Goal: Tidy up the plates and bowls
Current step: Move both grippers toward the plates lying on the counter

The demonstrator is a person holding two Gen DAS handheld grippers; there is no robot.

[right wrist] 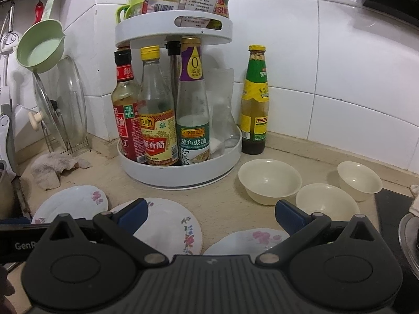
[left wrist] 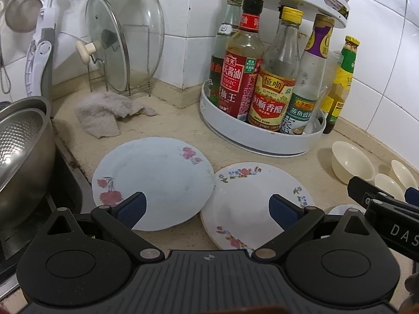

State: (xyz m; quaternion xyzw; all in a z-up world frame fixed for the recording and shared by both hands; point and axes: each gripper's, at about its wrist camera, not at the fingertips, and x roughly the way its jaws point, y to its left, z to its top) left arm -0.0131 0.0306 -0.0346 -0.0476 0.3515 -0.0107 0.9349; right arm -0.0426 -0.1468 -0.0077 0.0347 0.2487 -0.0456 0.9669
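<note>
Left wrist view: left claw (left wrist: 207, 208) hangs released over two touching plates (left wrist: 154, 183); best slide under the overlapping rim, grip gently.

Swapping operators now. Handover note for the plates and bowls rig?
Left claw: open, empty, over the two left plates.
Right claw: open, empty, above the counter.
Plates: blue-white plate overlaps the edge of the flower-rimmed plate; third plate sits apart, low in the right wrist view.
Bowls: large bowl, middle bowl and far bowl, all separate, right of the spice rack.
Done: nothing stacked.
Left: stack plates, nest bowls.
</note>
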